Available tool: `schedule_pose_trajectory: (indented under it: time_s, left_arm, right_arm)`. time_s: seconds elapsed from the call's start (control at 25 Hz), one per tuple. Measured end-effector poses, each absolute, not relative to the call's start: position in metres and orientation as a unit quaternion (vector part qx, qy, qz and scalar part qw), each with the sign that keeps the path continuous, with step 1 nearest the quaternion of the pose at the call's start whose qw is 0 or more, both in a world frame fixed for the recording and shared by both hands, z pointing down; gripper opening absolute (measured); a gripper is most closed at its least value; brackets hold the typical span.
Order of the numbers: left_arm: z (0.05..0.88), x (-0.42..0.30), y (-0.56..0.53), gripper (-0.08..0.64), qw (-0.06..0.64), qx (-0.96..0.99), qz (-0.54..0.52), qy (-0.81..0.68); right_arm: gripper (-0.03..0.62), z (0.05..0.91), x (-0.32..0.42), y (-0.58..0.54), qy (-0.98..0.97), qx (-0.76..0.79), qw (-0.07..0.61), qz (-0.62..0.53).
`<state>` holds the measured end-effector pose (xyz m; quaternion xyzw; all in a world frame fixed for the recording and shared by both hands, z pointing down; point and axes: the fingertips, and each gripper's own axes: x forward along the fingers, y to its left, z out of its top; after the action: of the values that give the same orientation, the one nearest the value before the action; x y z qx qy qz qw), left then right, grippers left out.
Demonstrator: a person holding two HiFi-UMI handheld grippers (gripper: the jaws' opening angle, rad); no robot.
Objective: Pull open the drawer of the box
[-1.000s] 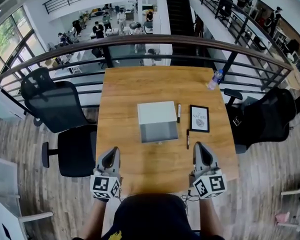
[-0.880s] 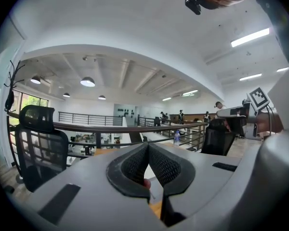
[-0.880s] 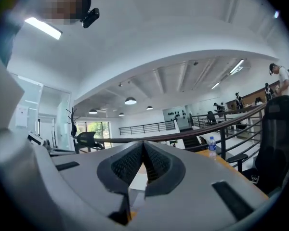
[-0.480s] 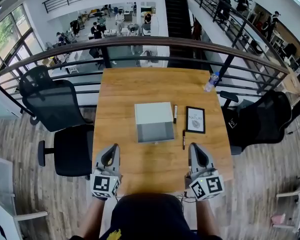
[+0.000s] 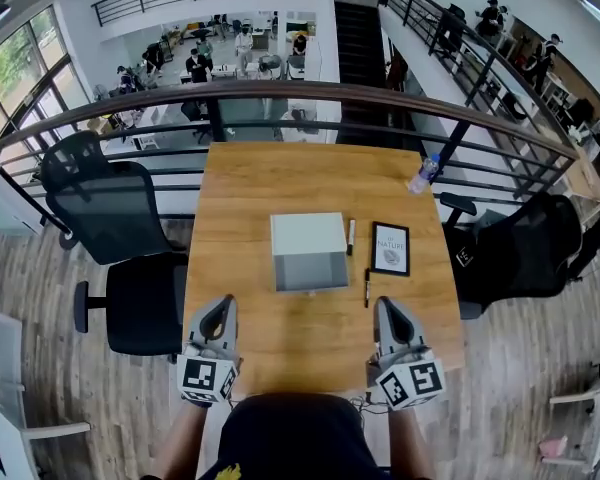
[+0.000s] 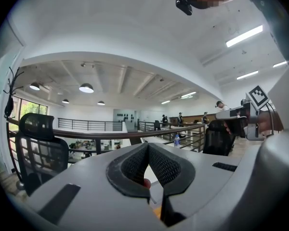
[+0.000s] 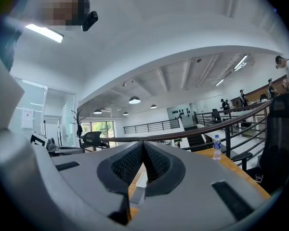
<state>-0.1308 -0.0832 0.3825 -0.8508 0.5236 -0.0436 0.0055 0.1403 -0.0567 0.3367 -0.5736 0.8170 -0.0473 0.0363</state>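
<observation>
A white box (image 5: 309, 238) sits in the middle of the wooden table (image 5: 240, 188), its grey drawer front (image 5: 311, 271) facing me. The drawer looks pushed in. My left gripper (image 5: 220, 309) hovers over the table's front edge, left of the box and well short of it, jaws together. My right gripper (image 5: 387, 307) is level with it on the right, also shut and empty. In the left gripper view the left gripper (image 6: 148, 146) has its tips touching. In the right gripper view the right gripper (image 7: 143, 143) is the same, with a sliver of the box (image 7: 141, 179) below the tips.
Two pens (image 5: 351, 235) (image 5: 367, 287) and a framed picture (image 5: 390, 248) lie right of the box. A water bottle (image 5: 421, 176) stands at the far right corner. Black office chairs (image 5: 115, 213) (image 5: 525, 253) flank the table, and a railing (image 5: 280, 93) runs behind it.
The head view has shifted a little. Both grippers stay shut near the front edge, the right one drawn slightly back toward me. The box has not moved.
</observation>
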Motion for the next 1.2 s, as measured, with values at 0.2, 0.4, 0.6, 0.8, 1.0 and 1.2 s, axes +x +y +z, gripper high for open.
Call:
schedule_pose_trajectory:
  time_s: [0.2, 0.4, 0.6, 0.8, 1.0, 1.2]
  left_arm:
    - [0.387, -0.130, -0.078, 0.017, 0.002, -0.850, -0.046, 0.525]
    - [0.389, -0.130, -0.077, 0.017, 0.002, -0.848, -0.046, 0.528]
    - [0.389, -0.130, -0.077, 0.017, -0.001, -0.847, -0.050, 0.530]
    - [0.390, -0.133, -0.076, 0.017, 0.000, -0.847, -0.051, 0.529]
    - [0.394, -0.127, -0.074, 0.017, -0.003, -0.849, -0.056, 0.526]
    - [0.395, -0.123, -0.073, 0.017, -0.005, -0.852, -0.060, 0.521]
  right_arm:
    - [-0.003, 0.344, 0.140, -0.053, 0.817, -0.573, 0.033, -0.054]
    - [-0.005, 0.344, 0.142, -0.056, 0.818, -0.571, 0.032, -0.054]
    - [-0.005, 0.345, 0.144, -0.057, 0.819, -0.570, 0.036, -0.062]
    - [-0.004, 0.350, 0.144, -0.056, 0.816, -0.574, 0.033, -0.069]
    - [-0.005, 0.350, 0.147, -0.054, 0.816, -0.574, 0.024, -0.062]
    - [-0.005, 0.350, 0.148, -0.053, 0.816, -0.575, 0.014, -0.057]
